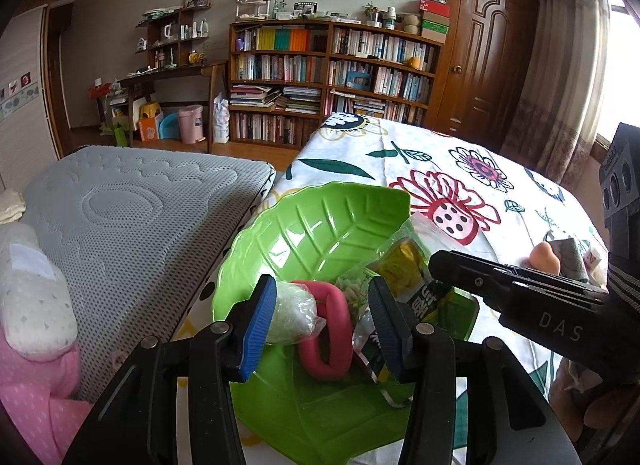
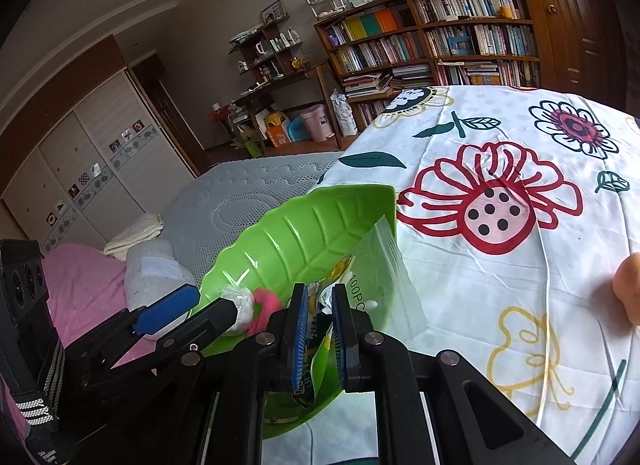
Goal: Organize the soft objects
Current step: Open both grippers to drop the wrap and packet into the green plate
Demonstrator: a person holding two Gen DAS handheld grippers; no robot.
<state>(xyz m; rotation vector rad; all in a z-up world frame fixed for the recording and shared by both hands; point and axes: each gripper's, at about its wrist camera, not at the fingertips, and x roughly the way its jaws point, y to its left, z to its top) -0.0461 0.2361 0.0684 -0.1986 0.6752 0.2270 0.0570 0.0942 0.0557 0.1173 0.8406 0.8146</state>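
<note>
Green glossy plastic: the leaf-shaped dish (image 1: pixel 320 225) sits on the flowered cloth (image 1: pixel 460 185) at the table edge nearest the grey mattress (image 1: pixel 120 217). I judge it rigid and slick, so anything dropped in will slide toward its centre.

The clear packet (image 2: pixel 384 265) with green and yellow print leans against the dish's right rim. My right gripper (image 2: pixel 318 329) is nearly closed, its pads pinching the packet's lower end. The film is light, limp and crinkly; I would keep hold near a sealed edge, where it bunches least and slips least.

The pink ring (image 1: pixel 324 333) lies inside the dish, apparently soft rubber or foam; best taken across one side of the loop.

The small white bundle in clear wrap (image 1: pixel 290 313) rests beside it, touching the ring. It looks very light and squashy. My left gripper (image 1: pixel 320 325) stands partly open around bundle and ring, pressing neither.

The left view alone shows the ring's full loop and a peach-coloured object (image 1: pixel 544 257) further right. The right view alone shows the pinch on the packet.
</note>
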